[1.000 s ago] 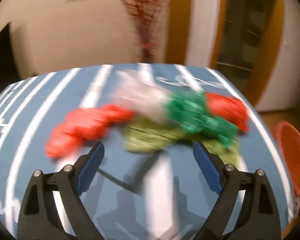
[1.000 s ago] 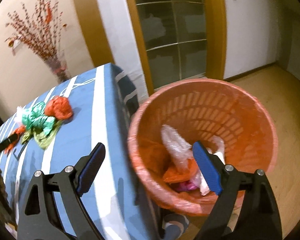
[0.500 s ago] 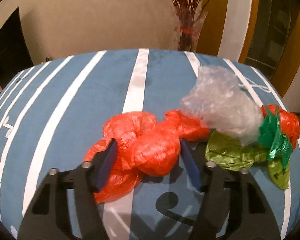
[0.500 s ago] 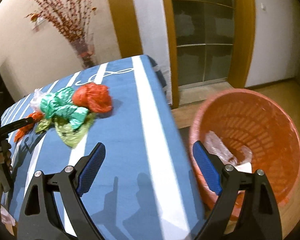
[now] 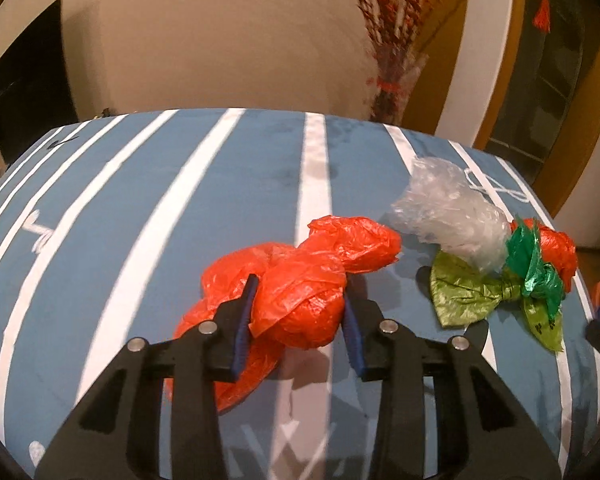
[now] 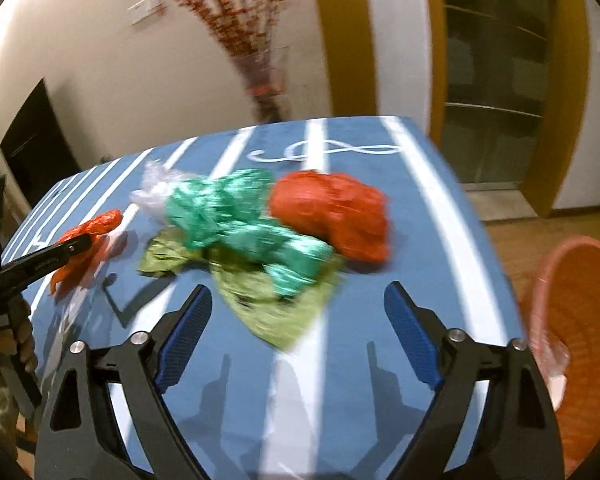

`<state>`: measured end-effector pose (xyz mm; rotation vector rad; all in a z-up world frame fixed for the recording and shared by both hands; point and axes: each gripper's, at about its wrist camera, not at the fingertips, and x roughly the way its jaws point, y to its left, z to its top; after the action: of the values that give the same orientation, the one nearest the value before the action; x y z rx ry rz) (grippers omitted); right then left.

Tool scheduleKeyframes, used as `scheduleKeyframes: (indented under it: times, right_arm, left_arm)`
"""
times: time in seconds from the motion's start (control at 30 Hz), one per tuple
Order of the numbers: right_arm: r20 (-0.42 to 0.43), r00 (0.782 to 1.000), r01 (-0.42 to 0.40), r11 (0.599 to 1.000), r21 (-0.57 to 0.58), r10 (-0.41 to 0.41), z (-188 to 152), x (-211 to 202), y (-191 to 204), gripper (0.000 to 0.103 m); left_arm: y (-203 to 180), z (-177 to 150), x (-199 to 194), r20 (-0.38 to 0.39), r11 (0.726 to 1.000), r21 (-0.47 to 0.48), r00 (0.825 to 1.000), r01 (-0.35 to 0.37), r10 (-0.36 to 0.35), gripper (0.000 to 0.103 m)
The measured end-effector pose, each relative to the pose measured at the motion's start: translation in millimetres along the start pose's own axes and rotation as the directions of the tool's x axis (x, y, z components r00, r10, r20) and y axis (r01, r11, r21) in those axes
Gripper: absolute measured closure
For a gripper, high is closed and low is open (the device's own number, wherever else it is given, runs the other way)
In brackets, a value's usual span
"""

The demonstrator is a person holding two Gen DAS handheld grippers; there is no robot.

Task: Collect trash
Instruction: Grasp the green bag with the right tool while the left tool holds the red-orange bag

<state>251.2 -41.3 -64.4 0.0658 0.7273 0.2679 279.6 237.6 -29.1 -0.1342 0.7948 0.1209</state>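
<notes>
On the blue striped table lies a crumpled red plastic bag. My left gripper is closing on its near lump, and both pads touch it. Right of it sit a clear bag, a dark green bag, a yellow-green bag and a second red bag. My right gripper hovers over the table before the yellow-green bag, its jaws wide and closing a little. The pads touch nothing. Behind it lie the green bag and the second red bag.
An orange slatted basket stands on the floor off the table's right edge, with some trash inside. A vase of red branches stands behind the table against the wall. A person's hand holds the left tool at the left edge.
The left gripper has moved up to the red bag and its jaws have narrowed around the lump. The right gripper has swung from over the basket to the bags on the table.
</notes>
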Motion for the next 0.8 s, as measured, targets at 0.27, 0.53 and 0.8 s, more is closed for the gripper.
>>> scheduleKeyframes:
  times: [0.27, 0.53, 0.8]
  right_arm:
    - [-0.003, 1.0, 0.019, 0.996, -0.089, -0.019, 22, 38, 26, 0.043]
    - [-0.055, 0.996, 0.064, 0.987, -0.146, -0.072, 25, 56, 25, 0.056]
    - [-0.06, 0.995, 0.07, 0.985, -0.16, -0.08, 25, 53, 24, 0.072]
  left_arm:
    - [27, -8, -20, 0.018, 0.998, -0.052, 1.0, 0.019, -0.018, 0.065]
    - [33, -12, -21, 0.019, 0.997, -0.068, 0.999, 0.045, -0.044, 0.065]
    - [27, -12, -20, 0.012, 0.996, -0.068, 0.998, 0.062, -0.062, 0.065]
